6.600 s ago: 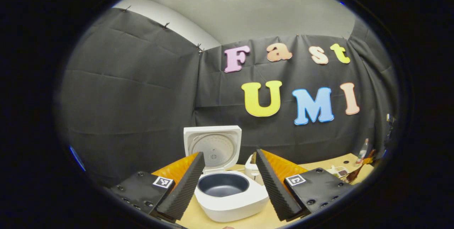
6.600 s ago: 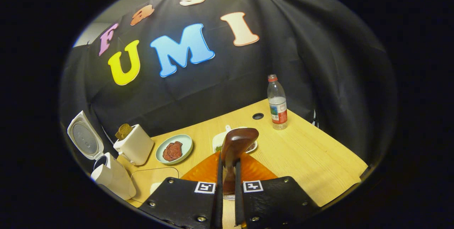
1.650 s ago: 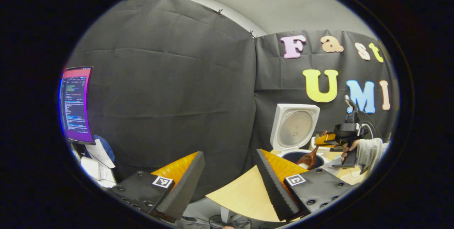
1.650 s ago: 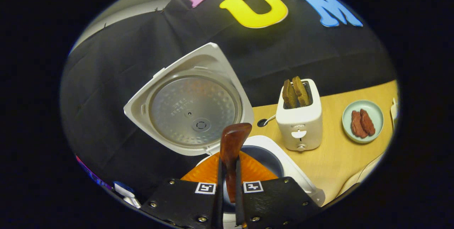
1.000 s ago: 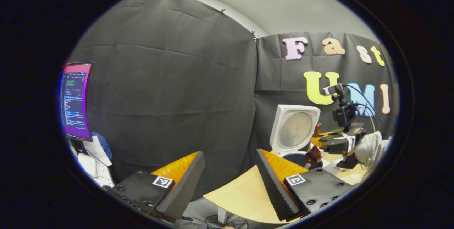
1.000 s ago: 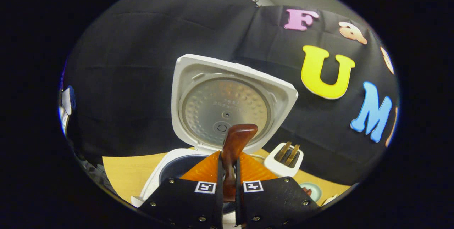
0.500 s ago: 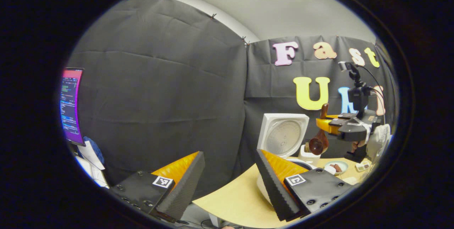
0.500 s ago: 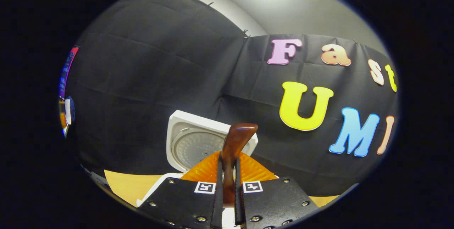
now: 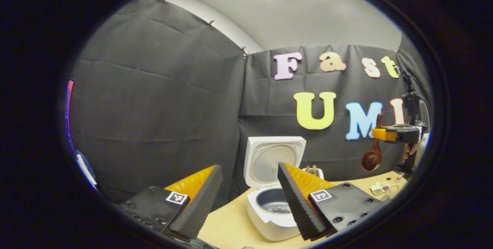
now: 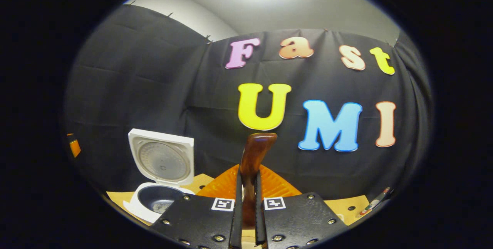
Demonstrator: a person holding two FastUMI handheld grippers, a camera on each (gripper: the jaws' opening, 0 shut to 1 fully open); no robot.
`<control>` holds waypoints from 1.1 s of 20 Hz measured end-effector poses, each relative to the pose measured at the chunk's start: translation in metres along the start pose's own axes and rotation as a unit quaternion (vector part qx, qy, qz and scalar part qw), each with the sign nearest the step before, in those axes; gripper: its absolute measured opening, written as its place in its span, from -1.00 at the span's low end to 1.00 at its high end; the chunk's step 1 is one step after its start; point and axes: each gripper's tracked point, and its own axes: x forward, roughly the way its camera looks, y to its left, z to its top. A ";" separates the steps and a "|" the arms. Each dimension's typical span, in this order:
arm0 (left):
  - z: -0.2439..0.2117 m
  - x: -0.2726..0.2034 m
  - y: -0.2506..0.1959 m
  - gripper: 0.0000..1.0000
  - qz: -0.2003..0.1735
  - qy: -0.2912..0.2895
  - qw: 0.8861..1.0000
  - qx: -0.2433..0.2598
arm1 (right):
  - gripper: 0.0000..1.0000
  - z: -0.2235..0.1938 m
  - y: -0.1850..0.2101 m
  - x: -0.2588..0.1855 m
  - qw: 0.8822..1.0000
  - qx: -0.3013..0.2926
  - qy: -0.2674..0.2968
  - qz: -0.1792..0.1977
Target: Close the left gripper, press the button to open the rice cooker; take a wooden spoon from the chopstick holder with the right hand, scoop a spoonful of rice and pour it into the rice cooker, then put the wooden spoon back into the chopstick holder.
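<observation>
The white rice cooker (image 9: 269,224) stands on the wooden table with its lid (image 9: 274,159) raised; pale grains lie in its dark pot (image 9: 272,206). My left gripper (image 9: 249,169) hovers in front of it, open and holding nothing. At the far right, a hand holds my right gripper (image 9: 386,133) high above the table. That gripper (image 10: 247,176) is shut on the brown wooden spoon (image 10: 254,152). The spoon's bowl (image 9: 370,160) hangs down below the fingers, well to the right of the cooker (image 10: 154,197).
A white toaster (image 9: 312,170) with bread slices stands just behind the cooker. Small dishes (image 9: 379,188) sit on the table (image 9: 225,227) at the far right. The black cloth wall closes off the back and left.
The right gripper has lifted the spoon out of the cooker and carried it up and to the right. The left view has swung right, so the cooker now sits between its fingers.
</observation>
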 end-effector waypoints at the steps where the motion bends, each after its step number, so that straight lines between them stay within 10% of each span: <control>1: 0.001 0.003 -0.011 0.90 -0.007 -0.001 1.000 -0.002 | -0.72 -0.003 -0.020 -0.006 1.000 0.005 0.005 -0.016; 10: 0.002 0.011 -0.098 0.99 -0.065 -0.002 0.998 0.002 | -0.72 -0.053 -0.162 -0.052 0.989 0.055 0.045 -0.131; 22: 0.005 -0.003 -0.124 0.98 -0.064 0.006 0.997 0.030 | -0.72 -0.180 -0.239 -0.092 0.960 0.124 0.134 -0.210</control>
